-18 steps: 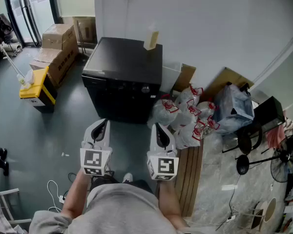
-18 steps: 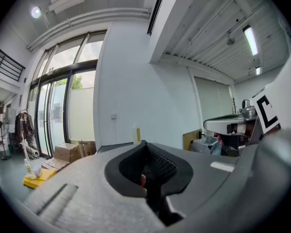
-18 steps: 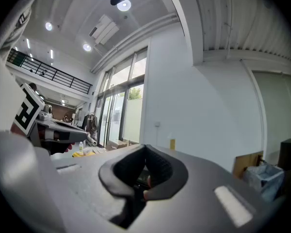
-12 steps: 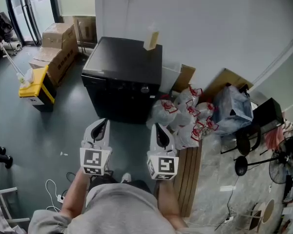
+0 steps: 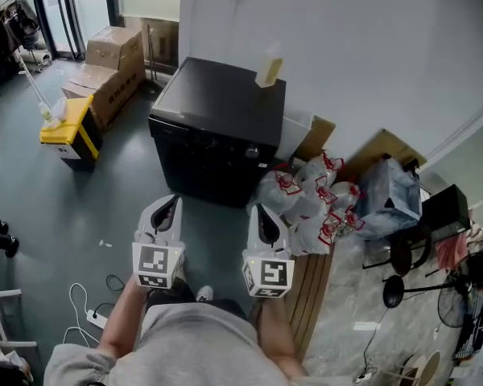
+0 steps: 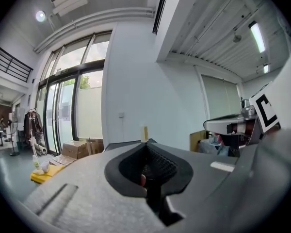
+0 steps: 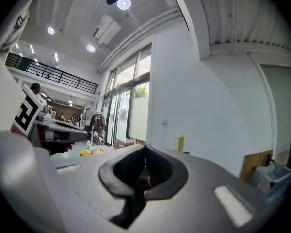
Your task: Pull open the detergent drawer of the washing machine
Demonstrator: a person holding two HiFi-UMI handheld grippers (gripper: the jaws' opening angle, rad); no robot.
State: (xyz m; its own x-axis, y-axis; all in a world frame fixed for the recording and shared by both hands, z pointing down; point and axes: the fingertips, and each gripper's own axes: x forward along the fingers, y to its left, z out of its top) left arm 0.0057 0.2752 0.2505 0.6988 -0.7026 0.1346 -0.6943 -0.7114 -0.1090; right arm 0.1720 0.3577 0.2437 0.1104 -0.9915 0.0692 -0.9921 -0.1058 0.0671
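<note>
The task has not really begun. The washer, a black box-shaped machine, stands against the white wall ahead of the person. Its front faces them across a stretch of bare grey floor. The drawer should sit in the upper front strip near the knob, but from the head view it cannot be picked out from the dark panel. Nothing juts forward from that strip, so the drawer looks shut.

Both tools are held low in front of the person's body, well apart from the machine and touching nothing. The left gripper has its jaws clenched together with nothing between them, and its own view shows the dark pads meeting. The right gripper is the same, with its jaws pressed together and empty.

A small pale bottle stands on the washer's top at the back edge. White bags are heaped just beside the machine's right side.

Everything is left to do. The person must get close to the washer and bring a gripper level with the upper strip. The jaws must then part, take hold of the drawer's front and draw it straight out.
</note>
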